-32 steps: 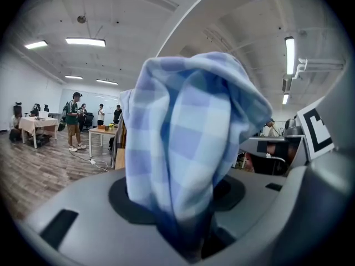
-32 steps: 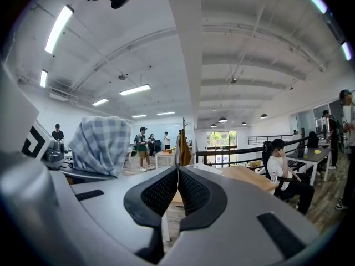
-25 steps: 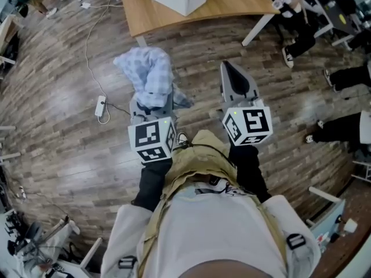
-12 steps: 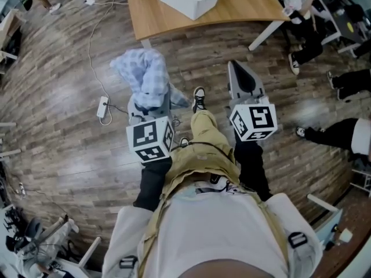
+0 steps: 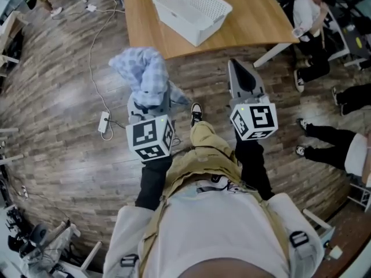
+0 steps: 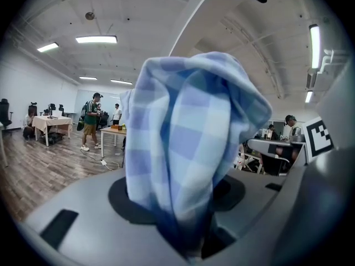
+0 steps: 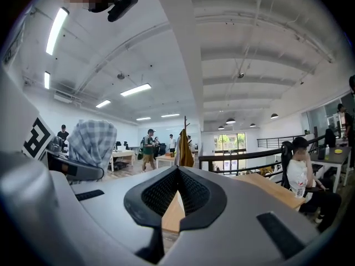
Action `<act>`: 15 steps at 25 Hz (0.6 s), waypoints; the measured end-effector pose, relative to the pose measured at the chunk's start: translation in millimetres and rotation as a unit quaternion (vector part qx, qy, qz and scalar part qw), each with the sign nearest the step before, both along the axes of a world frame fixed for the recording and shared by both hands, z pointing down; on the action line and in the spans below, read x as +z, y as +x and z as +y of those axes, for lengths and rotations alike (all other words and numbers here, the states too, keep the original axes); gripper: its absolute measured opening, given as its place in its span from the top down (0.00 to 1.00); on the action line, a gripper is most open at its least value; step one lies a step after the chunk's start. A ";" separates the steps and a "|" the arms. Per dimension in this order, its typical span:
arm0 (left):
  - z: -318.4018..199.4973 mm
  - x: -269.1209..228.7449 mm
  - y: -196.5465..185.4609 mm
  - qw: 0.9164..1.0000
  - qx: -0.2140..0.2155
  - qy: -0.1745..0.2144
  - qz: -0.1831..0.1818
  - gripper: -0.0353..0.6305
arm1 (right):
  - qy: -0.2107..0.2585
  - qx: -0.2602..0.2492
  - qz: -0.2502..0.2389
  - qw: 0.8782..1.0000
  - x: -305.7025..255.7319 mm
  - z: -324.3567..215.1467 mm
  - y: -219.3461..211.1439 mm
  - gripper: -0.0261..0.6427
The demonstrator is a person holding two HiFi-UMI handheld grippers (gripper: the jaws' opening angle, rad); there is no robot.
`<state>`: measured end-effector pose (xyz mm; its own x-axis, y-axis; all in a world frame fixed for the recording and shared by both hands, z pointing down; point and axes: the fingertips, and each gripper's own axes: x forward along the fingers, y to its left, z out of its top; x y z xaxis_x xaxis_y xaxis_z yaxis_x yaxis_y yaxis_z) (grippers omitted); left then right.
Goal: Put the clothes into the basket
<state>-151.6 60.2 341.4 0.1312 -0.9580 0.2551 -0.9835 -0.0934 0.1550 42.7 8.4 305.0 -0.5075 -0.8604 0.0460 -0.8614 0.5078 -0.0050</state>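
Presently, left tool (image 6: 187, 215) tight on blue checked cloth (image 5: 144, 74); right tool (image 7: 177, 184) closed, empty; basket (image 5: 217, 22) on table (image 5: 142, 19).

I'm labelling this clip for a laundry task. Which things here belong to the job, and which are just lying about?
Job: blue checked cloth, clamped in the left gripper; white basket on the wooden table.
Lying about: power strip on the floor; seated person at the right.
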 end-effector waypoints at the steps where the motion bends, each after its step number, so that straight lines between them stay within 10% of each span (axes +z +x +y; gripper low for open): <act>1: -16.4 0.4 3.1 1.000 0.000 -0.002 0.000 0.62 | -0.002 -0.003 0.000 1.000 0.1 -15.8 1.7 0.93; 15: -180.0 -1.3 34.8 1.000 0.008 -0.024 -0.003 0.62 | -0.037 -0.032 -0.006 0.999 14.3 -176.8 13.8 0.93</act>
<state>-116.8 -119.9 340.0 0.1443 -0.9425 0.3014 -0.9828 -0.1010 0.1545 56.5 -168.4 319.3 -0.5630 -0.8202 0.1014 -0.8264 0.5605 -0.0547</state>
